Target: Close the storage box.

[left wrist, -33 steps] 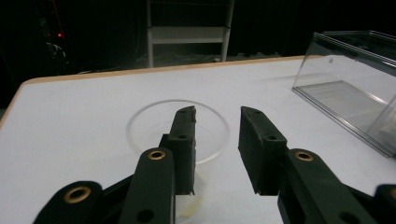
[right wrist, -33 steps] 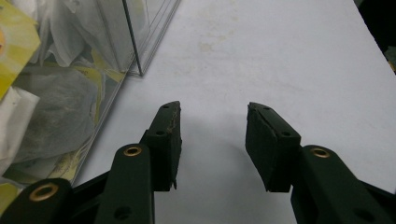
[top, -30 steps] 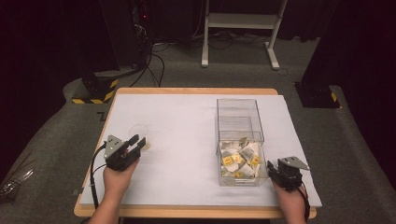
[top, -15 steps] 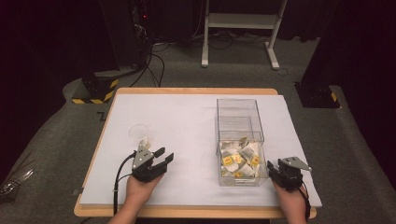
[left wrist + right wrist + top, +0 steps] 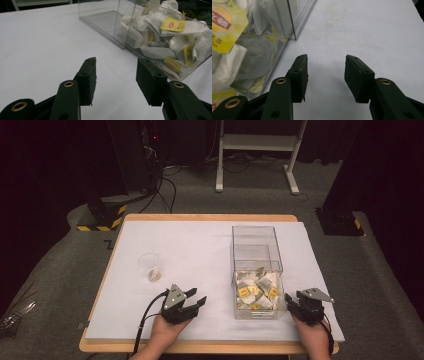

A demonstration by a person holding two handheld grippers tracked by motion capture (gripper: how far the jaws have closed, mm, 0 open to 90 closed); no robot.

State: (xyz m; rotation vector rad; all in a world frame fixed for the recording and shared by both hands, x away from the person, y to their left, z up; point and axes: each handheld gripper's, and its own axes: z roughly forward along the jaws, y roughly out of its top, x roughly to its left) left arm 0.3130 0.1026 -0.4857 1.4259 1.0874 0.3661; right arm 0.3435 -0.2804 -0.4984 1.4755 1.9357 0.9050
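Nearest the person, the left claw hovers open and empty over the white tabletop, while the right claw waits open just beside the clear box. The gripper views bring out the yellow-tagged tea bags heaped against the box wall. Farther off, the high view adds a small clear cup standing well apart on the left.

We read Chinese characters, likely "立顿" and "茶", on a yellow tea-bag tag inside the clear box.
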